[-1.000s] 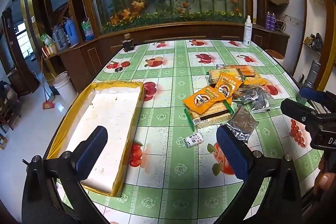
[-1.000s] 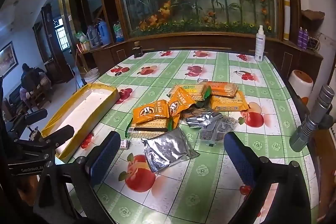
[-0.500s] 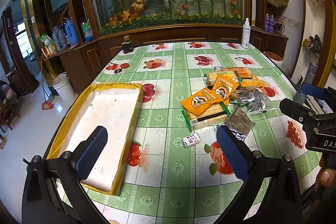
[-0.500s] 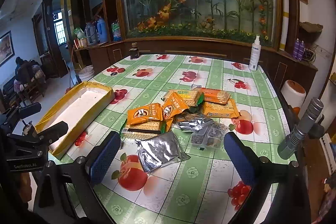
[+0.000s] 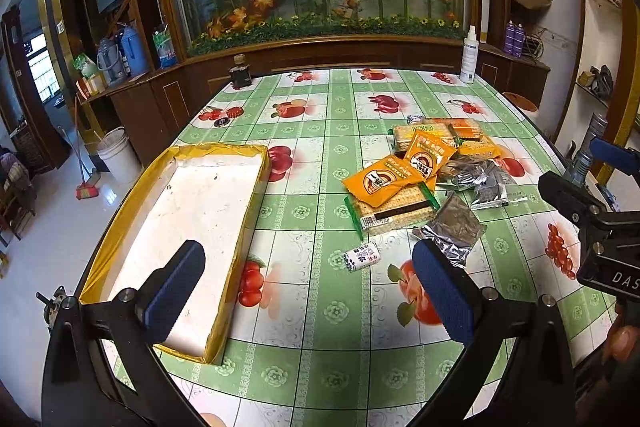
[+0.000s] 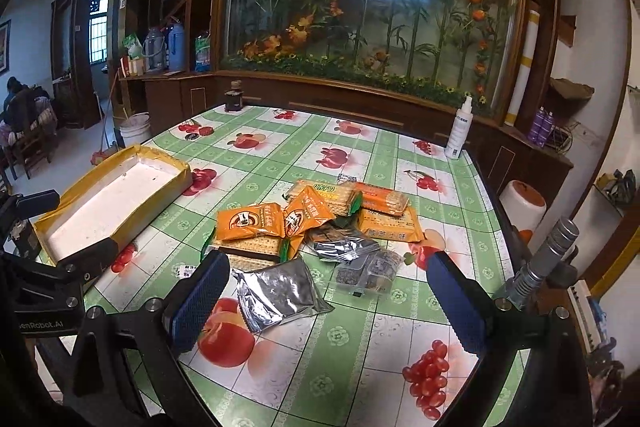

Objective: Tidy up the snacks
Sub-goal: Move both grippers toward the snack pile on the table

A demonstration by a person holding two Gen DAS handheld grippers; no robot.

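1. The left tool [image 5: 308,291] is hovering above the worktop [image 5: 340,367] with its fingers spread wide and nothing between them; the right tool [image 6: 328,301] is likewise hanging spread and empty.
2. The yellow-rimmed tray [image 5: 256,187] is lying left of the snack pile, well apart from it; its white floor is showing bare.
3. The snack pile is sitting right of the tray: two orange packets [image 5: 384,181] are overlapping a clear cracker pack [image 5: 394,211]; a silver foil pouch [image 6: 280,293] is lying nearest the right tool.
4. A small white roll [image 5: 361,256] is lying between the tray and the pile, just below the cracker pack.
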